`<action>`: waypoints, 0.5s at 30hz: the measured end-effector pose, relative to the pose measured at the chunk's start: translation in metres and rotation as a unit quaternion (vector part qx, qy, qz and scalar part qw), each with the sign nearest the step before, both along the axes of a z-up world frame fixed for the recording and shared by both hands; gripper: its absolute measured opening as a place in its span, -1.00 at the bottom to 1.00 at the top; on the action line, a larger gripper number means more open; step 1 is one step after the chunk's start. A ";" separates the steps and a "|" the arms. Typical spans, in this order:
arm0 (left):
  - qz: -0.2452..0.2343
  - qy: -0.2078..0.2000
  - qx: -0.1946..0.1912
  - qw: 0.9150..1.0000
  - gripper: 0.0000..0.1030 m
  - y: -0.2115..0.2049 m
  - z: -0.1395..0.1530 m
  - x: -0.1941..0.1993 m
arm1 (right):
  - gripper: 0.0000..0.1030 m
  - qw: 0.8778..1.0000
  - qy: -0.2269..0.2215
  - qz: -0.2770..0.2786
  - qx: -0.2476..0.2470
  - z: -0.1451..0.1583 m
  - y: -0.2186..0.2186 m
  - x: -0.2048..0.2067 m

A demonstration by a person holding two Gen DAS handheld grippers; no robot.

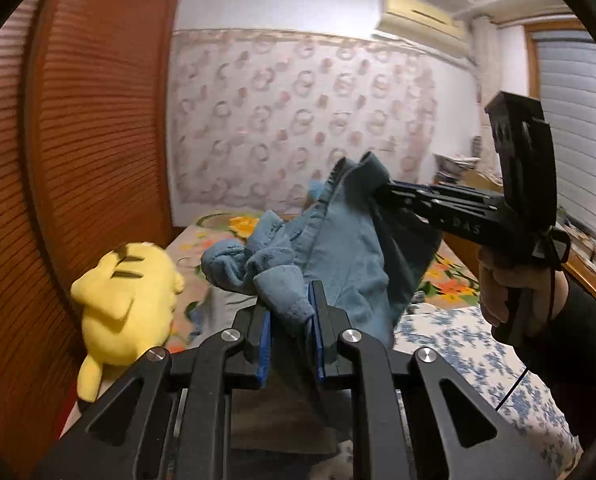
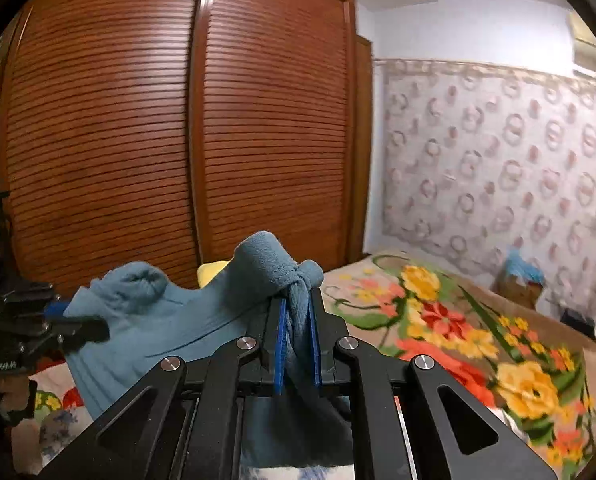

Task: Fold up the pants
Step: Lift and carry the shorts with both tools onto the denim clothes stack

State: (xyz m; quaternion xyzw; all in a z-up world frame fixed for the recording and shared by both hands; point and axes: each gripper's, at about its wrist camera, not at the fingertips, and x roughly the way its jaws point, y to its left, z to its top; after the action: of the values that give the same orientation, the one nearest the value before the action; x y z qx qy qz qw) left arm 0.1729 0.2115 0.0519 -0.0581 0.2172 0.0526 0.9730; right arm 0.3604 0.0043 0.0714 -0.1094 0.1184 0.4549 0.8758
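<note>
The blue pants (image 1: 349,256) are lifted above the bed (image 1: 457,344), stretched between the two grippers, and only a bunched part of the cloth sags toward the mattress on the far side. The left gripper (image 1: 292,316) is clenched on a fold of the fabric: in the left wrist view the blue pads (image 1: 262,344) press on a small hem corner that sticks up between them. The right gripper (image 2: 298,320) is clamped too — in the right wrist view its pads squeeze a thin twisted strip of the pants, and a rounded lump of cloth stands just above the fingertips. From the left wrist view the right gripper comes in from the right side, held by a hand (image 1: 513,292) with a dark sleeve, and its tips are buried in the upper edge of the garment. A yellow plush toy (image 1: 126,304) lies on the bed close to the brown slatted wardrobe (image 2: 178,140), just beside the hanging cloth but not touching it, as far as I can see. The bed carries a blanket with big flowers (image 2: 457,328) and, nearer to the person, a white cover with blue flowers (image 1: 469,352). The wall behind has a patterned covering (image 1: 298,120), and an air conditioner (image 1: 421,16) hangs high on it.
</note>
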 end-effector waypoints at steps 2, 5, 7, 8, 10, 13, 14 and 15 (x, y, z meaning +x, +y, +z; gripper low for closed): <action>0.013 0.004 -0.003 1.000 -0.65 0.006 -0.006 -0.001 | -0.80 1.000 -0.003 0.011 -0.012 -0.003 0.023 0.015; 0.034 0.010 -0.010 0.999 -0.65 0.017 -0.018 -0.002 | -0.80 0.999 0.000 0.027 -0.028 -0.011 0.050 0.034; 0.048 0.015 -0.011 0.999 -0.65 0.021 -0.026 -0.001 | -0.80 0.999 0.003 0.037 -0.038 -0.016 0.064 0.046; 0.054 0.015 -0.010 0.998 -0.65 0.022 -0.028 -0.002 | -0.80 0.998 0.003 0.041 -0.043 -0.019 0.069 0.051; 0.070 0.016 -0.010 0.997 -0.65 0.026 -0.036 -0.004 | -0.80 0.997 0.007 0.050 -0.051 -0.022 0.078 0.058; 0.093 0.021 -0.017 0.995 -0.65 0.030 -0.048 -0.007 | -0.80 0.996 0.009 0.062 -0.063 -0.025 0.098 0.068; 0.099 0.024 -0.013 0.995 -0.65 0.031 -0.053 -0.008 | -0.80 0.996 0.011 0.065 -0.067 -0.026 0.102 0.071; 0.103 0.028 -0.011 0.994 -0.65 0.032 -0.055 -0.008 | -0.80 0.995 0.014 0.068 -0.071 -0.026 0.106 0.073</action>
State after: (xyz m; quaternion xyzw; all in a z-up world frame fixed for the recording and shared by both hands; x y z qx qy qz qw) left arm 0.1648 0.2431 -0.0035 -0.0894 0.2381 0.1513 0.9552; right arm 0.4334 0.1101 0.0451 -0.1733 0.1549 0.5053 0.8310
